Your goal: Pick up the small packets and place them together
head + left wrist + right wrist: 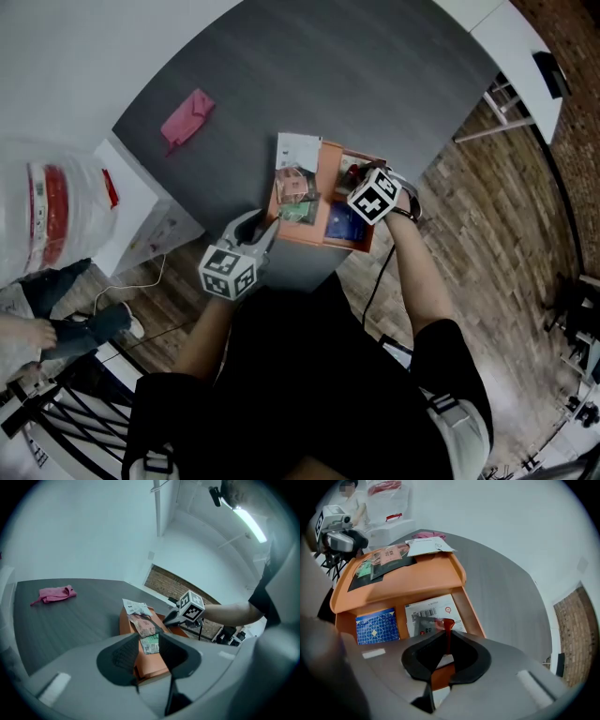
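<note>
An orange tray (328,178) sits at the near edge of the dark table. On its raised shelf lie a white packet (297,150), a pink-brown packet (293,186) and a green packet (298,212). My left gripper (149,641) hovers open at the tray's near corner, with the green packet (151,645) beyond its jaws, untouched. My right gripper (446,644) points steeply down into the tray's lower compartment, shut on a thin red packet (448,629) seen edge-on. Under it lie a white barcoded packet (429,616) and a blue patterned packet (376,626).
A pink cloth (187,117) lies far left on the table. A white cabinet with a plastic bag (56,202) stands at the left. A seated person's legs (66,328) show lower left. A white table (511,42) is at the upper right, over wood flooring.
</note>
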`<state>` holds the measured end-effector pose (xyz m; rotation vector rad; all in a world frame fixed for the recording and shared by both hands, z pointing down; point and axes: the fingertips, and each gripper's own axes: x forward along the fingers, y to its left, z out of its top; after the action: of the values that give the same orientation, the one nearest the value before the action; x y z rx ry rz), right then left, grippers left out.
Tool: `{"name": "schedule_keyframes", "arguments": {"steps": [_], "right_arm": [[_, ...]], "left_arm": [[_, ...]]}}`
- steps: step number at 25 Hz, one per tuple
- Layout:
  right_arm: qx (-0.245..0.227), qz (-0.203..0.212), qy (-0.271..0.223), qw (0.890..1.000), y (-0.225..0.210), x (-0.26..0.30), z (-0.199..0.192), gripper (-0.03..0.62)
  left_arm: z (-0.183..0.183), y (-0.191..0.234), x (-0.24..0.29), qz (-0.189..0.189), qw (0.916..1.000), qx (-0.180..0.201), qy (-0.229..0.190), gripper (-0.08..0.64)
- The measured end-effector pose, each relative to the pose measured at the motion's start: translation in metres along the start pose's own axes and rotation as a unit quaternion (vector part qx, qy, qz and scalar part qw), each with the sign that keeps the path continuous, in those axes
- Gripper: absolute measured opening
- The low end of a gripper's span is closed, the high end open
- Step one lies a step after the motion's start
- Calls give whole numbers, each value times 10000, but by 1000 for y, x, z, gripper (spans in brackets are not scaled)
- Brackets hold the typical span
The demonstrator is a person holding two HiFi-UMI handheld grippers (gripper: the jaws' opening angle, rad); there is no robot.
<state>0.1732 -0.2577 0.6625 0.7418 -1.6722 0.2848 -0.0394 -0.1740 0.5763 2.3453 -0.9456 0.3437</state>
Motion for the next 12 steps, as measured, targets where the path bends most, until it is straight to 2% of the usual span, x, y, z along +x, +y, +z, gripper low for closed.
{"name": "schedule_keyframes", "arguments": {"steps": [12], "right_arm": [[145, -486, -717, 9961, -1, -43, 7, 9]], "left_arm": [[0, -10, 7, -242, 9995, 179, 48, 130]]}}
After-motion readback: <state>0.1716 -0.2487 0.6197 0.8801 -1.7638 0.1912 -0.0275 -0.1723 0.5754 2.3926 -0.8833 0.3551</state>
